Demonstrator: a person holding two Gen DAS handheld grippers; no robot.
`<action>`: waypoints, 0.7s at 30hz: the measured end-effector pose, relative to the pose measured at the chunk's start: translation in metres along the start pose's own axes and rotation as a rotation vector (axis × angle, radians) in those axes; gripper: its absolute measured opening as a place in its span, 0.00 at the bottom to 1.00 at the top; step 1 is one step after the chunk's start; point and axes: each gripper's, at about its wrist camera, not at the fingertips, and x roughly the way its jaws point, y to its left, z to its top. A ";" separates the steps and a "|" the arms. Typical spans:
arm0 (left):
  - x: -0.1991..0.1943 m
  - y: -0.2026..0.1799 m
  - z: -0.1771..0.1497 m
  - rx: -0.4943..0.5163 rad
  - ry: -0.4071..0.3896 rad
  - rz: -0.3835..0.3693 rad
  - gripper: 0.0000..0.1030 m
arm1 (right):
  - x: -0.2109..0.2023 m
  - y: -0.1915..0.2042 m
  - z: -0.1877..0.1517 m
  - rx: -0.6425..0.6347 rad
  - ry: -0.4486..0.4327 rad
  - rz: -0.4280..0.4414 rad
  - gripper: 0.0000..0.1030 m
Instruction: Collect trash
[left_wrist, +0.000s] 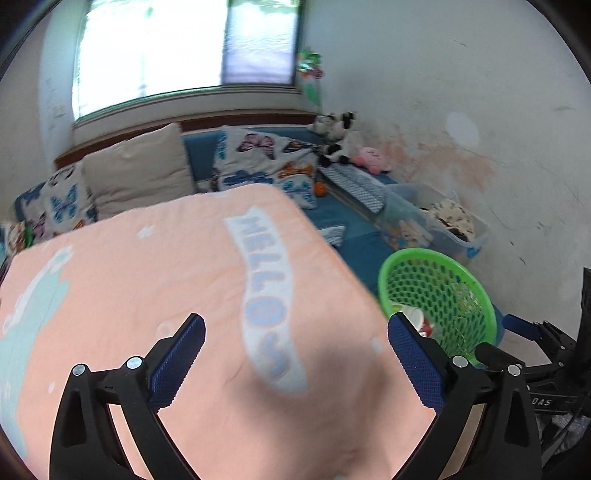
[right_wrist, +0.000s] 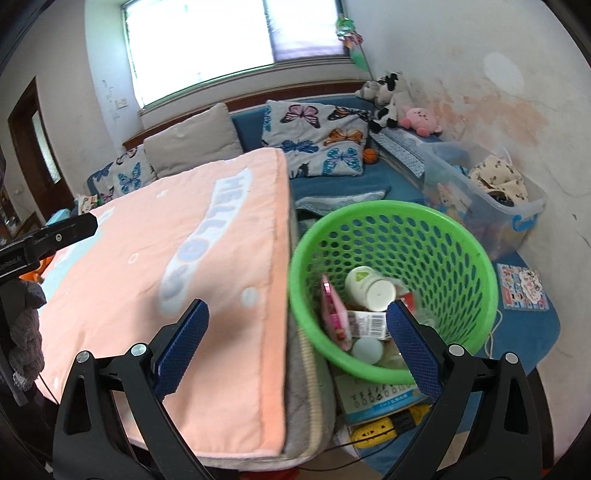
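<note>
A green mesh basket (right_wrist: 369, 210) stands on the floor beside the table, right of its edge. Inside lie a white bottle (right_wrist: 369, 288), a pink packet (right_wrist: 332, 314), a barcoded wrapper (right_wrist: 369, 321) and a white round lid (right_wrist: 365, 349). My right gripper (right_wrist: 297, 308) is open and empty, straddling the table edge and the basket's near rim. My left gripper (left_wrist: 295, 325) is open over the peach "HELLO" cloth (left_wrist: 147, 277), nothing between its fingers. In the left wrist view the basket (left_wrist: 443, 295) sits at the right, with the right gripper's blue pad (left_wrist: 517, 326) beside it.
A blue sofa (right_wrist: 251, 125) with butterfly cushions (right_wrist: 314, 140) runs along the back under the window. A clear storage bin (right_wrist: 517, 218) and plush toys (right_wrist: 421, 118) sit by the right wall. A booklet (right_wrist: 376, 402) and a yellow power strip (right_wrist: 373, 430) lie on the floor near the basket.
</note>
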 end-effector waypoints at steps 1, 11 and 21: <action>-0.005 0.005 -0.004 -0.010 -0.001 0.017 0.93 | -0.001 0.006 -0.001 -0.014 -0.002 0.005 0.93; -0.040 0.037 -0.038 -0.033 -0.015 0.167 0.93 | -0.010 0.041 -0.012 -0.050 -0.001 0.079 0.94; -0.061 0.057 -0.059 -0.089 -0.035 0.234 0.93 | -0.017 0.065 -0.020 -0.092 -0.017 0.123 0.96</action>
